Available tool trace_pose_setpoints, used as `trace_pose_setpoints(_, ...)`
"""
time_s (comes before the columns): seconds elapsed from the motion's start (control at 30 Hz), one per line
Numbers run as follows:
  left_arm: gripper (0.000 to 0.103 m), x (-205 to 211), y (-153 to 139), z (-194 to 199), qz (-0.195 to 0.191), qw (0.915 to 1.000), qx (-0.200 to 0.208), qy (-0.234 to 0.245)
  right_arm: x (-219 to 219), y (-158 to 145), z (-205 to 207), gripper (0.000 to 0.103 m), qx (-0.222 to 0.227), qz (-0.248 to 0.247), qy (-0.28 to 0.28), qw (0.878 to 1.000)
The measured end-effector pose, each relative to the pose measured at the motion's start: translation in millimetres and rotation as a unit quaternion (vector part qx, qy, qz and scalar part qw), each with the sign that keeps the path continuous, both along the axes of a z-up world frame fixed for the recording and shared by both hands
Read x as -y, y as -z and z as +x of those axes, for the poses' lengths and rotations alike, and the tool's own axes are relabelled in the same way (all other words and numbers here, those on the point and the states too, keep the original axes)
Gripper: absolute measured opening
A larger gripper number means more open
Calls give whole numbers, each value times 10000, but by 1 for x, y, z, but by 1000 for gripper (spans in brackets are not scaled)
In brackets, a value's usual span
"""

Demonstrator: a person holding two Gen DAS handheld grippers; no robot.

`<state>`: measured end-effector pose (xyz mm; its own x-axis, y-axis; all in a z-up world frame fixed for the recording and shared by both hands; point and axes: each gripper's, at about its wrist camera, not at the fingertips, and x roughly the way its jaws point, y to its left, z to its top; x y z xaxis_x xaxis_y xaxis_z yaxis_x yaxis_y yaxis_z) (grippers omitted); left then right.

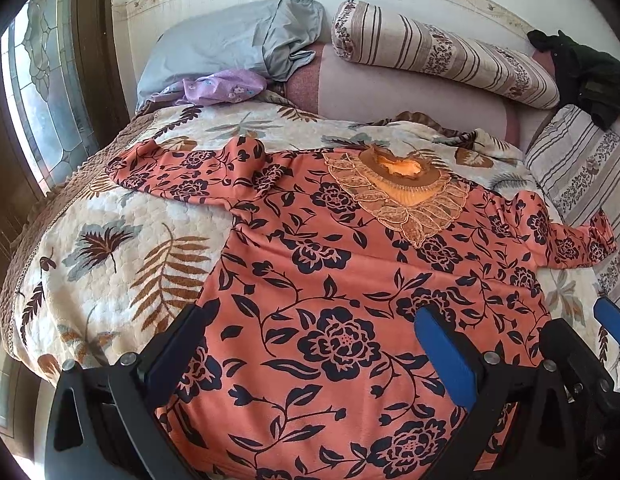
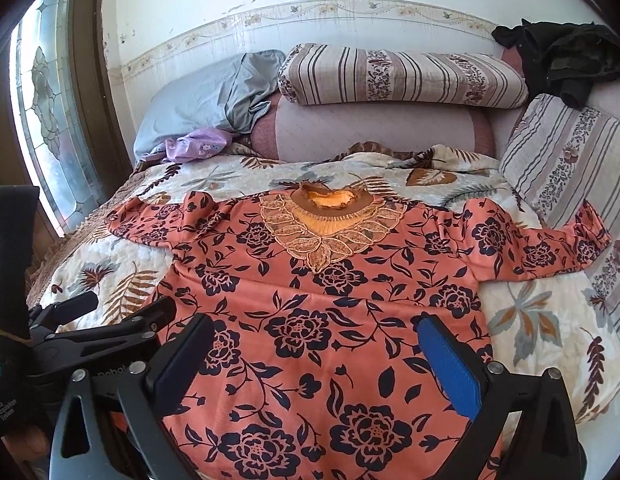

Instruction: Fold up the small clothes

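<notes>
An orange blouse point(image 1: 329, 288) with dark flowers and a lace collar point(image 1: 405, 192) lies spread flat, front up, on the leaf-print bedspread point(image 1: 122, 240), sleeves out to both sides. It also shows in the right wrist view point(image 2: 329, 312). My left gripper point(image 1: 313, 324) is open and empty, hovering over the blouse's lower part. My right gripper point(image 2: 313, 340) is open and empty over the lower part too, to the right of the left one. The left gripper's body point(image 2: 90, 328) shows at the right wrist view's left edge. The right gripper's blue pad point(image 1: 609, 316) shows at the left wrist view's right edge.
A grey pillow point(image 2: 214, 100), a purple cloth point(image 2: 194, 144) and a striped bolster point(image 2: 401, 76) lie at the bed's head. A striped cushion point(image 2: 565, 160) and a dark garment point(image 2: 565, 60) are at the right. A stained-glass window point(image 2: 46, 120) is at the left.
</notes>
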<state>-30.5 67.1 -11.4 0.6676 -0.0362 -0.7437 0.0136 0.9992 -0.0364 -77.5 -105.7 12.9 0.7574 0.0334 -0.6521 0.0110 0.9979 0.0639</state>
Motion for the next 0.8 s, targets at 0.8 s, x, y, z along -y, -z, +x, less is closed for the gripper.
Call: trace_pose_setpoints(0.8, 103, -21, 34, 29, 67, 9992, -362, -119, 88, 29, 32, 102, -287, 1323, 20, 9908)
